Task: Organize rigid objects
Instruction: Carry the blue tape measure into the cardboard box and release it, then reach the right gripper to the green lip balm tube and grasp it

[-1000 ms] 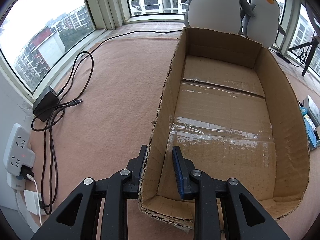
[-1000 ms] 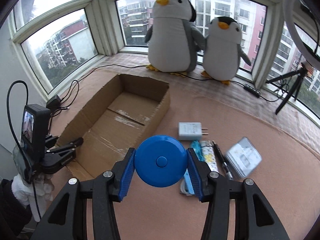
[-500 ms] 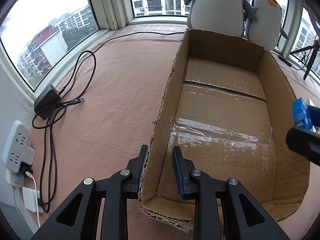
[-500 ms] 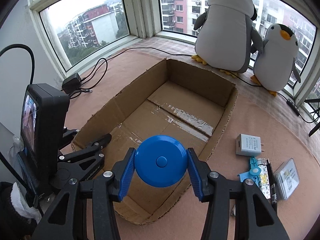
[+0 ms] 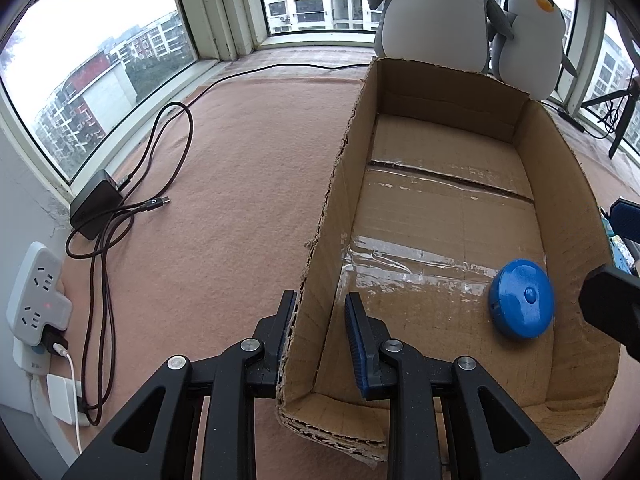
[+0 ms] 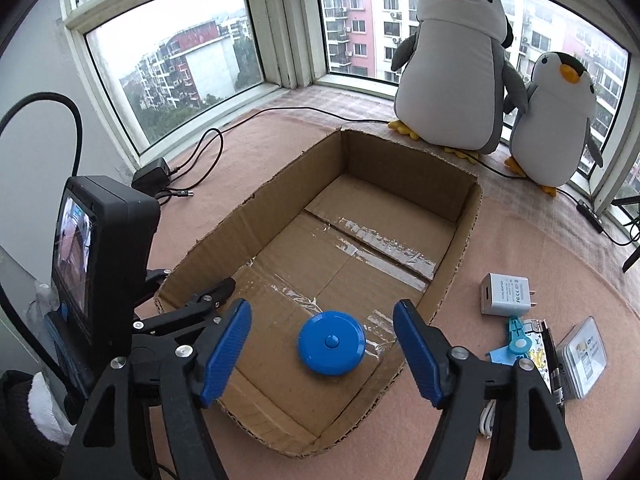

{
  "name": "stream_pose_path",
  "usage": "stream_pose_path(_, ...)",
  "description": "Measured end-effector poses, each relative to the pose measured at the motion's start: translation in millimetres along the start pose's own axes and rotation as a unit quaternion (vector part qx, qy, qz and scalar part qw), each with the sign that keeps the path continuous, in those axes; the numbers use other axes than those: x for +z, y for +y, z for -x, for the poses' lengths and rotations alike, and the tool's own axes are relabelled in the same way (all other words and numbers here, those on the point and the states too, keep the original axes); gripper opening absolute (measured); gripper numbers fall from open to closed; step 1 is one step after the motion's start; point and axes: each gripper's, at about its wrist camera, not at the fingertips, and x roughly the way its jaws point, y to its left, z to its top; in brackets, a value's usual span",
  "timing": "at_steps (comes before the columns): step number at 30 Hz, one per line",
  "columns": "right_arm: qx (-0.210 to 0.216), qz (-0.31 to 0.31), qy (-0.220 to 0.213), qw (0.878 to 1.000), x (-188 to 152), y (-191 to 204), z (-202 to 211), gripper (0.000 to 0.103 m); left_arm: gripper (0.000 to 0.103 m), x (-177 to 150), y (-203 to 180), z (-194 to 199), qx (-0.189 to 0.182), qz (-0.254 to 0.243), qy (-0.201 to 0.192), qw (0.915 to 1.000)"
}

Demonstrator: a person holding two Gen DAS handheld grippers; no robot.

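An open cardboard box (image 5: 332,184) lies on the pink mat. My left gripper (image 5: 320,320) is shut on the box's near left wall, one finger outside and one inside. A round blue tape measure (image 5: 522,304) lies flat on the box floor near the front right corner. In the right wrist view my right gripper (image 6: 322,312) hangs above the box (image 6: 468,248) with its jaws opening. The tape measure (image 6: 331,342) rests on the floor below the gap, touching neither pad. The left gripper (image 6: 208,300) shows there too, on the wall.
Right of the box lie a white charger (image 6: 505,294), a light blue clip (image 6: 516,340), a pen and a clear case (image 6: 584,356). Two plush penguins (image 6: 452,60) stand behind the box. A black adapter with cable (image 5: 96,204) and a power strip (image 5: 36,292) lie at the left.
My right gripper carried the blue tape measure over the box, then opened. The tape measure has dropped onto the box floor. The left gripper has kept its hold on the wall.
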Motion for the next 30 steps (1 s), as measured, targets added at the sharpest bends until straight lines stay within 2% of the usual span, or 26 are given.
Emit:
stream_pose_path(6,0.008,-0.016,-0.010,1.000,-4,-8,13,0.070,0.026,0,0,0,0.001,-0.002,0.000,1.0000)
stream_pose_path(11,0.013,-0.043,-0.022,0.999,-16,-31,37,0.070,0.026,0,0,0,0.001,-0.003,0.001,1.0000)
stream_pose_path(17,-0.021,-0.099,-0.027,0.994,-49,-81,70,0.070,0.026,0,0,0,0.002,-0.004,0.001,1.0000)
stream_pose_path(26,-0.059,-0.240,-0.001,0.969,-110,-170,86,0.070,0.026,1,-1,0,0.006,-0.006,0.002,1.0000)
stream_pose_path(30,-0.061,-0.317,0.020,0.946,-128,-196,78,0.070,0.026,1,-2,1,0.008,-0.008,0.003,0.9999)
